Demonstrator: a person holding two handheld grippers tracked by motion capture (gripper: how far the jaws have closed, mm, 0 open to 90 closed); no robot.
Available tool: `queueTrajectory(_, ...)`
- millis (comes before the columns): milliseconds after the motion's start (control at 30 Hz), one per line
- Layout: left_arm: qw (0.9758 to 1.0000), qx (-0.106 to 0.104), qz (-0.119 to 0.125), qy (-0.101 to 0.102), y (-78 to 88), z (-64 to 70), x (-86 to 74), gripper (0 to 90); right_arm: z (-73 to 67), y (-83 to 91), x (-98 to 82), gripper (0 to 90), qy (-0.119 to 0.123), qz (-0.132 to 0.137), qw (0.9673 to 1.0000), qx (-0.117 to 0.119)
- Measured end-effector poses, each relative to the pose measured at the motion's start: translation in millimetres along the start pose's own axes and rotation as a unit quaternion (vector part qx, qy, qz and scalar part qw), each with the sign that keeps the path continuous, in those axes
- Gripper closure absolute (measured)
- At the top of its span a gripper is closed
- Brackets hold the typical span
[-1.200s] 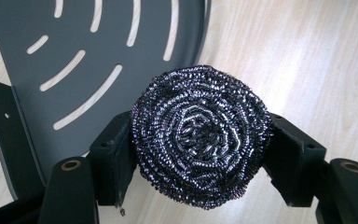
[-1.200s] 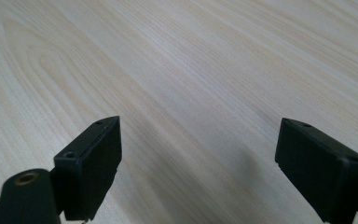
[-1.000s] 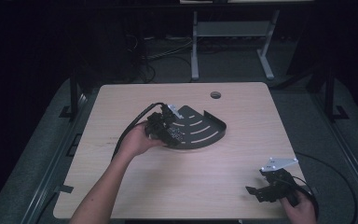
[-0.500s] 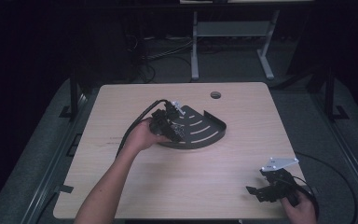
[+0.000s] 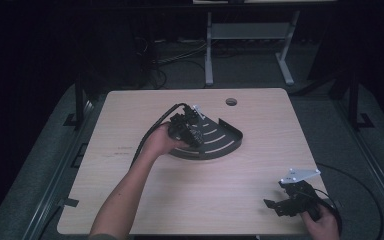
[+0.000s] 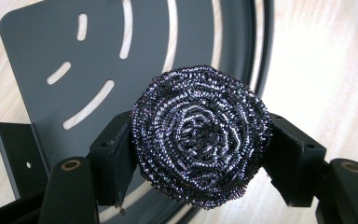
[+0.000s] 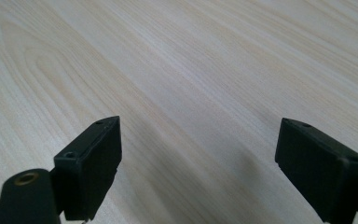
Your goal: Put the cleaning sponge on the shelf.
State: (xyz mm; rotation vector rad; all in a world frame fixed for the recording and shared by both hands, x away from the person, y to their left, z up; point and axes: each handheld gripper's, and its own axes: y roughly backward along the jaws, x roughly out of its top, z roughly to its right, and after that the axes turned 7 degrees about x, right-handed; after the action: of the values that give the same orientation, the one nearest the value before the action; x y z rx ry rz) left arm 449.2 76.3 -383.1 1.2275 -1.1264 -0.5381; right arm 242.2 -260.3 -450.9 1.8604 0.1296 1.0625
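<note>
High view: left gripper (image 5: 192,131) over the near-left part of a dark slotted tray (image 5: 219,140) at the middle of the wooden table (image 5: 145,195). Right gripper (image 5: 285,202) low at the table's near right corner, well apart from the tray.

Left gripper view: jaws clamped on a round steel scourer (image 6: 200,135), one on each side. Scourer hangs above the tray (image 6: 42,46), near its curved rim.

Right gripper view: jaws spread wide, nothing between them, bare tabletop (image 7: 191,70) beneath.
</note>
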Motion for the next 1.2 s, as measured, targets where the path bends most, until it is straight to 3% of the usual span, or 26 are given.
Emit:
queueTrajectory(400,0.9995,0.006,0.002,0.03,-16.2,-11.5,0.9,31.7,0.1,0.6,-0.2,14.3,0.001,-0.002,1.0,0.0)
queueTrajectory(1200,0.9989,0.008,-0.015,0.043,-49.3,-16.7,6.8,31.4,2.5,2.0,-2.6,14.3,0.0,0.0,1.0,-0.003)
